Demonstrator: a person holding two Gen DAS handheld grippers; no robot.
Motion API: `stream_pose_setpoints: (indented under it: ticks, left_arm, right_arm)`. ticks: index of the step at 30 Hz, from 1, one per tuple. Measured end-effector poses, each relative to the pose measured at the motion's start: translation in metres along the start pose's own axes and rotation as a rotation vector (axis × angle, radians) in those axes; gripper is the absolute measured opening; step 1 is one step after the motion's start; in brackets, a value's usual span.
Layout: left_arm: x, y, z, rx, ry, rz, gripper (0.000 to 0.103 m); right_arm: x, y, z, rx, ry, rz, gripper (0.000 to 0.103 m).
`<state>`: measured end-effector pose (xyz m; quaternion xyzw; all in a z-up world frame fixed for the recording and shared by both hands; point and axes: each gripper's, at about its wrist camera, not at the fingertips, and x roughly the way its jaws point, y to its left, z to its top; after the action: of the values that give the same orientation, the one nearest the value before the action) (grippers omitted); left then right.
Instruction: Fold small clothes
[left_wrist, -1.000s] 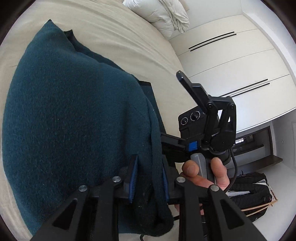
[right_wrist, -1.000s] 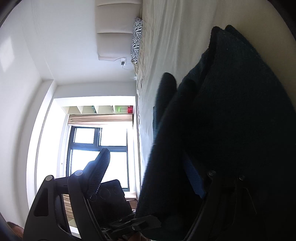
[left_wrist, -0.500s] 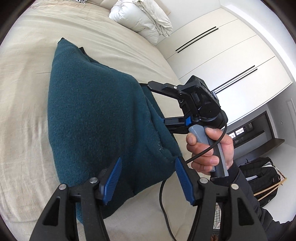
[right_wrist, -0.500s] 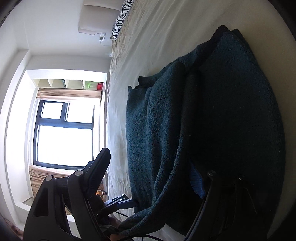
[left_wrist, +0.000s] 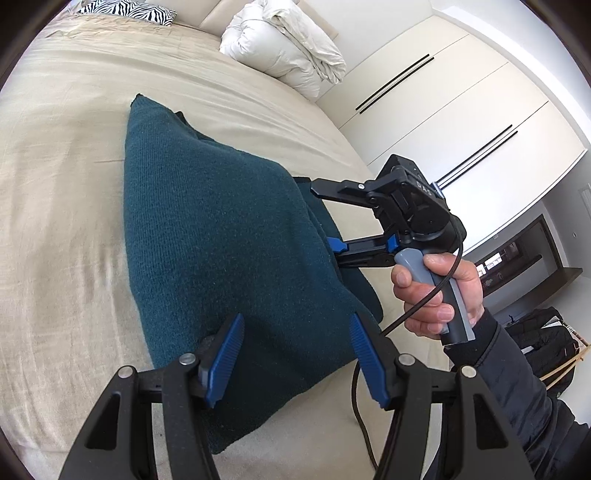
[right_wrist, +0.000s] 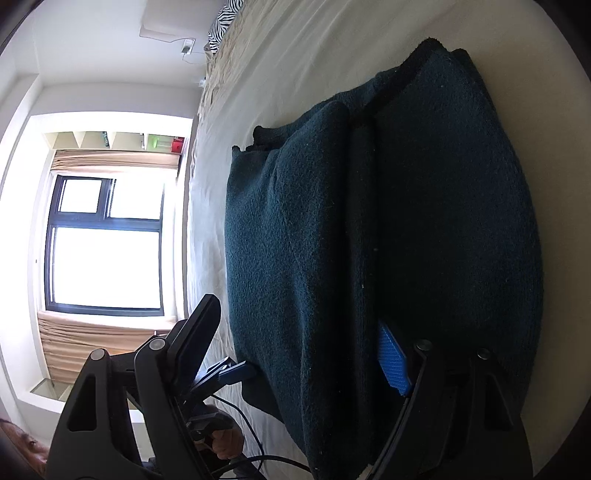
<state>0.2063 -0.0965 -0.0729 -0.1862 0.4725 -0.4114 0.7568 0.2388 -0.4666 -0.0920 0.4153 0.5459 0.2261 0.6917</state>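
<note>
The dark teal knitted garment (left_wrist: 221, 236) lies folded on the beige bed (left_wrist: 59, 206), a thick bundle with its narrow end pointing toward the far pillows. From the left wrist view, the left gripper (left_wrist: 295, 354) hangs just above the near edge of the knit, jaws spread wide, blue ribbed pads (left_wrist: 225, 350) clear of the fabric and holding nothing. Over on the right side of the garment, the right gripper (left_wrist: 325, 218) comes in sideways, gripped by the person's right hand (left_wrist: 436, 291) with a black cable looping down from it; its jaws stand apart, the lower blue-tipped one tucked against the garment's right edge, the upper one above the fabric. The right wrist view shows those jaws wide apart as well, one blue pad (right_wrist: 395, 362) lying against the knit, layers of folded fabric between the two fingers, nothing pinched. Far beyond, a white rumpled duvet (left_wrist: 284, 44) is heaped at the head of the bed beside a zebra-striped pillow (left_wrist: 129, 9), with white wardrobe doors (left_wrist: 461, 103) on the right.
</note>
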Motion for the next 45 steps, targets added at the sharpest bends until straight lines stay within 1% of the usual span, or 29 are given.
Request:
stream_pose_setpoints:
  ticks: [1,2,3,4,5,7,8,11,14,17,20,22,24,25,26,31,33,35,36,38,39,40,43,45]
  left_arm:
    - [-0.002,0.003,0.001,-0.008,-0.005,0.005,0.062]
    - [-0.002,0.006,0.003,-0.018,-0.01,0.01,0.062]
    - [-0.006,0.008,0.004,-0.028,-0.013,0.013,0.062]
    - [-0.006,0.009,0.005,-0.035,-0.016,0.015,0.063]
    - [-0.006,0.01,0.005,-0.036,-0.019,0.019,0.064]
    - [-0.005,0.008,0.007,-0.026,-0.018,0.027,0.064]
    - [-0.004,0.006,0.008,-0.016,-0.016,0.03,0.064]
    - [-0.002,-0.004,0.014,0.012,-0.011,0.043,0.064]
    - [0.003,-0.016,0.02,0.04,-0.014,0.037,0.064]
    - [0.009,-0.025,0.024,0.07,-0.012,0.044,0.066]
    - [0.019,-0.031,0.027,0.076,-0.002,0.051,0.066]
    - [0.018,-0.032,0.025,0.079,0.002,0.055,0.066]
    - [0.02,-0.031,0.021,0.086,0.007,0.06,0.066]
    - [0.021,-0.031,0.02,0.088,0.011,0.064,0.066]
    - [0.022,-0.031,0.019,0.088,0.015,0.065,0.066]
    - [0.032,-0.028,0.014,0.105,0.048,0.092,0.066]
    - [0.032,-0.027,0.013,0.099,0.053,0.096,0.066]
    - [0.03,-0.027,0.01,0.103,0.048,0.098,0.066]
    - [0.029,-0.026,0.009,0.103,0.047,0.1,0.066]
    - [0.026,-0.026,0.005,0.102,0.042,0.1,0.066]
    - [0.025,-0.027,0.003,0.105,0.041,0.102,0.066]
    - [0.025,-0.028,0.001,0.11,0.041,0.107,0.066]
    - [0.027,-0.031,-0.006,0.118,0.047,0.12,0.066]
    - [0.03,-0.033,-0.009,0.126,0.057,0.128,0.066]
  right_arm:
    - [0.005,0.006,0.004,-0.013,-0.007,-0.014,0.073]
    - [0.01,0.009,0.007,-0.021,-0.006,-0.039,0.063]
    - [0.014,0.009,0.008,-0.024,-0.002,-0.068,0.057]
    - [0.022,0.012,0.01,-0.022,-0.002,-0.094,0.043]
    - [0.022,0.01,0.011,-0.022,-0.01,-0.122,0.026]
    - [0.016,0.005,0.009,-0.019,-0.029,-0.135,0.015]
    - [0.01,0.005,0.007,-0.03,-0.04,-0.141,0.013]
    - [-0.009,0.006,0.005,-0.06,-0.059,-0.17,0.012]
    - [-0.031,0.008,0.006,-0.081,-0.077,-0.205,0.012]
    - [-0.052,0.008,0.004,-0.075,-0.099,-0.209,0.012]
    - [-0.066,0.003,0.004,-0.058,-0.099,-0.22,0.012]
    - [-0.077,-0.006,0.006,-0.044,-0.101,-0.214,0.012]
    - [-0.08,-0.013,0.006,-0.037,-0.097,-0.202,0.012]
    - [-0.061,-0.013,0.009,-0.029,-0.096,-0.206,0.012]
    - [-0.037,-0.009,0.021,-0.021,-0.098,-0.205,0.012]
    - [-0.032,-0.027,0.023,0.014,-0.121,-0.143,0.012]
    - [-0.023,-0.034,0.014,0.047,-0.13,-0.113,0.016]
    - [-0.03,-0.031,0.003,0.078,-0.136,-0.118,0.017]
    - [-0.037,-0.027,-0.005,0.087,-0.14,-0.106,0.021]
    - [-0.049,-0.016,-0.027,0.074,-0.159,-0.068,0.04]
    - [-0.054,-0.01,-0.041,0.062,-0.172,-0.064,0.062]
    - [-0.057,-0.005,-0.053,0.044,-0.18,-0.069,0.068]
    - [-0.058,0.001,-0.084,-0.01,-0.163,-0.122,0.067]
    - [-0.055,-0.002,-0.098,-0.032,-0.149,-0.168,0.055]
